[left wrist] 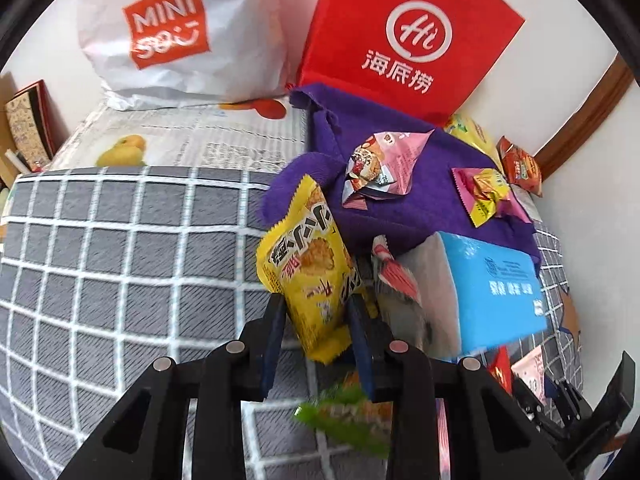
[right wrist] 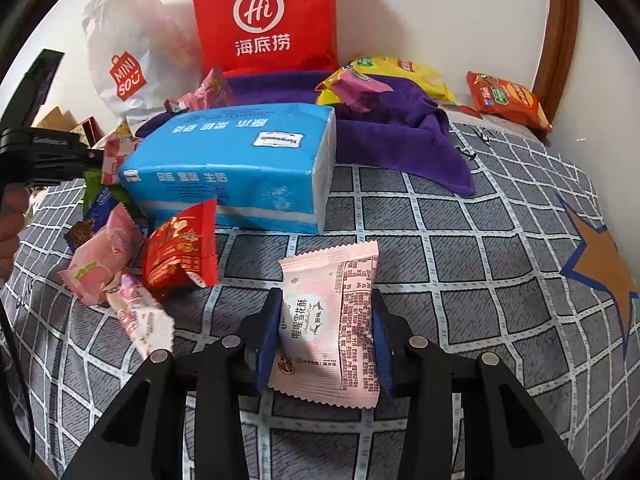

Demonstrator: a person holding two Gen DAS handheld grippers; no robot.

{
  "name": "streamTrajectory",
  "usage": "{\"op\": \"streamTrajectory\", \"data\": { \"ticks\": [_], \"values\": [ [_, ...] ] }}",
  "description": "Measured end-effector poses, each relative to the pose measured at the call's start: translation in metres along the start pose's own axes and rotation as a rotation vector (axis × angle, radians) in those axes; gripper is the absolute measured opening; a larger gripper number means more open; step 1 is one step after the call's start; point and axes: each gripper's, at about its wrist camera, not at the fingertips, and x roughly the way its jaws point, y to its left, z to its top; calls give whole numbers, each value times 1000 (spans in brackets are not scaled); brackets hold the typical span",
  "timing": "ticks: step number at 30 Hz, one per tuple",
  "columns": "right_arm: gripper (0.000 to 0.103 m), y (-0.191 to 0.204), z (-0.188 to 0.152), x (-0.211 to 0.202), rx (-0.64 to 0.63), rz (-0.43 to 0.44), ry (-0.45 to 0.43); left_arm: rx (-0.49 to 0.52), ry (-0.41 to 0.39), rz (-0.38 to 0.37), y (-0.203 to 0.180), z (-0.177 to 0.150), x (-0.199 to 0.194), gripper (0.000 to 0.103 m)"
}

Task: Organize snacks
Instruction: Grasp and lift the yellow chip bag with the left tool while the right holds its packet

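Left hand-held gripper (left wrist: 316, 312): clamped on yellow snack packet (left wrist: 306, 264), lifted off grey checked bedcover (left wrist: 120, 248), packet tilted, top end toward purple cloth (left wrist: 420, 200). Blurred green wrapper (left wrist: 344, 412) below the jaws. Blue tissue pack (left wrist: 492, 288) just right of packet, partly on the cloth. Pink packet (left wrist: 380, 164) and pink-yellow packet (left wrist: 486, 194) lying on the cloth. White Miniso bag (left wrist: 172, 28) and red Haidilao bag (left wrist: 408, 36) at back against wall.

Right hand-held gripper (right wrist: 324, 332): clamped on pale pink snack packet (right wrist: 332, 320), one finger each side, packet low over bedcover; touching or not, can't tell. Red packet (right wrist: 180, 252) and pink packets (right wrist: 104, 260) heaped to the left, near front of tissue pack. Orange packet (right wrist: 508, 100) far back right by wall, well apart from heap.
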Motion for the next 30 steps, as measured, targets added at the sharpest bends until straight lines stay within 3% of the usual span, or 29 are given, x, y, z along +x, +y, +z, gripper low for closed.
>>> {"op": "streamTrajectory", "data": {
  "ticks": [12,18,19,21,26,30],
  "values": [
    [41,1,-3,-35,21,-16,-37,18,13,-32,5,-45,-41,25],
    [41,-2,-6,-37,29,-19,-31,23,18,35,12,-59,-32,28],
    [41,-2,-6,-36,31,-19,-29,8,15,39,16,-58,-31,29],
    [41,-3,-6,-34,33,-20,-24,-16,8,45,21,-56,-30,46],
    [41,-3,-5,-25,36,-17,-9,-33,-58,58,25,-45,-29,66],
    [41,-2,-5,-19,29,-20,3,-1,-18,111,16,-36,-7,69]
  ]
}}
